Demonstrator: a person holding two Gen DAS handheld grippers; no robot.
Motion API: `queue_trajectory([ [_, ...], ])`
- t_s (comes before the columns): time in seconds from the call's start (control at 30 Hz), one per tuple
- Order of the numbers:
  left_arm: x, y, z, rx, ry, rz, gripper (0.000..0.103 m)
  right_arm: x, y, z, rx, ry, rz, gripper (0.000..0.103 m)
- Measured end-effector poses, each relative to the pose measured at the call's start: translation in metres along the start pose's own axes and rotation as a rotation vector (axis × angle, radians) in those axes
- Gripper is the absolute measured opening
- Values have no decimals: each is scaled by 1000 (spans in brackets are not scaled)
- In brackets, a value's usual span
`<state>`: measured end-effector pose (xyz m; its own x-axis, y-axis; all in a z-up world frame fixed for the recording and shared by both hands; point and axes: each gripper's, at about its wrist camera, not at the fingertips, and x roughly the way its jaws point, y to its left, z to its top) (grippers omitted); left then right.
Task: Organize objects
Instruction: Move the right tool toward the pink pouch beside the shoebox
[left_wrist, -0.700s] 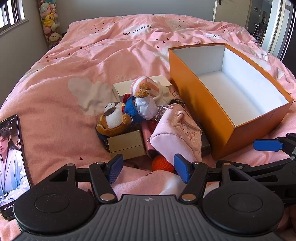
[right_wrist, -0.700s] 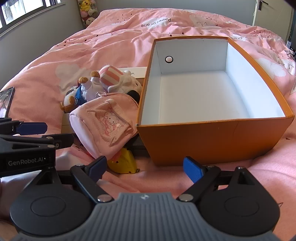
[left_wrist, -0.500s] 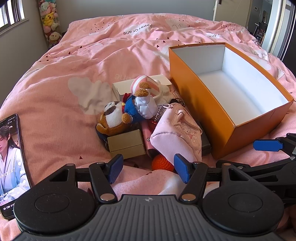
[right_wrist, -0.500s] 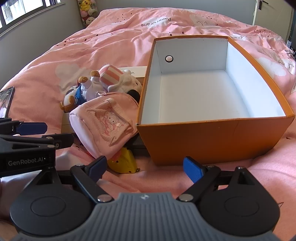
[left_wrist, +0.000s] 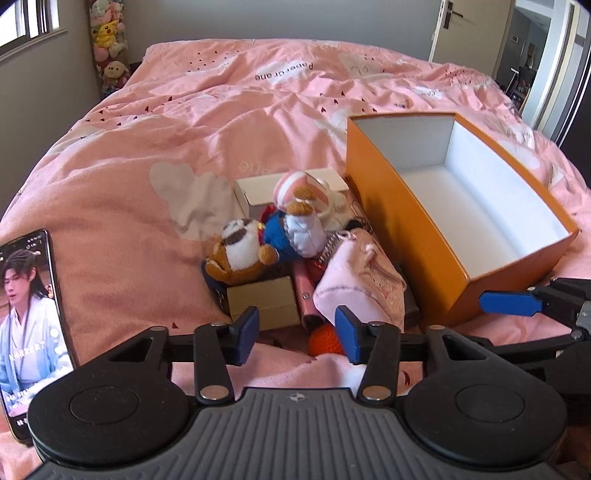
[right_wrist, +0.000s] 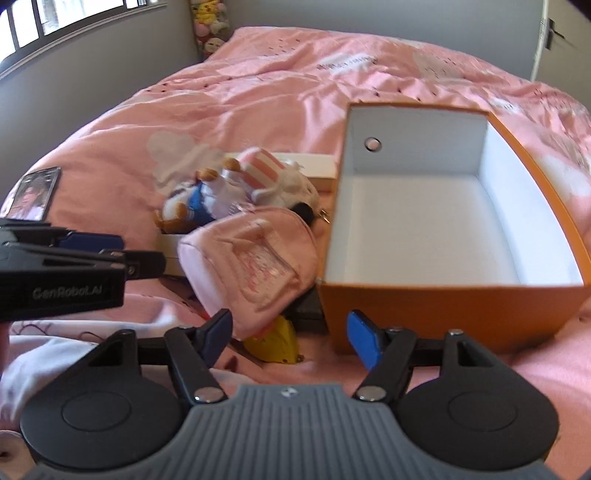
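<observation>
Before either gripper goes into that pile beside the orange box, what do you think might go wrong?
1. The pink pouch leans on the heaped toys; pulling it may drag the plush bear or knock the orange ball away.
2. The orange box sits on a soft duvet, so a nudge could shift it.

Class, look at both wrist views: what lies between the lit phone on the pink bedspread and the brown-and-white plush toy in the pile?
Nothing: between the lit phone and the brown-and-white plush toy the left wrist view shows only bare pink bedspread.

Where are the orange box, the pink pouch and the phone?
orange box (right_wrist: 424, 314): right wrist view, near outer wall.
pink pouch (left_wrist: 360, 291): left wrist view, front of its fabric.
phone (left_wrist: 29, 314): left wrist view, lit screen.
</observation>
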<state>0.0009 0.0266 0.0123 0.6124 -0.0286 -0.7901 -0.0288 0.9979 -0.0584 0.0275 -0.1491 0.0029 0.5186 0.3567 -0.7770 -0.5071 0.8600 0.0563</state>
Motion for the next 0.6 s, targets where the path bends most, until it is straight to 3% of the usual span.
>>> queue_trajectory([
  [0.13, 0, 17, 8, -40, 5, -2, 39, -3, 14, 11, -62, -26, 60, 53],
  [0.3, 8, 40, 14, -91, 48, -12, 33, 3, 29, 27, -102, -17, 92, 47],
  [0.6, 26, 57, 21, -147, 58, -26, 32, 48, 26, 76, 33, 70, 80, 47],
])
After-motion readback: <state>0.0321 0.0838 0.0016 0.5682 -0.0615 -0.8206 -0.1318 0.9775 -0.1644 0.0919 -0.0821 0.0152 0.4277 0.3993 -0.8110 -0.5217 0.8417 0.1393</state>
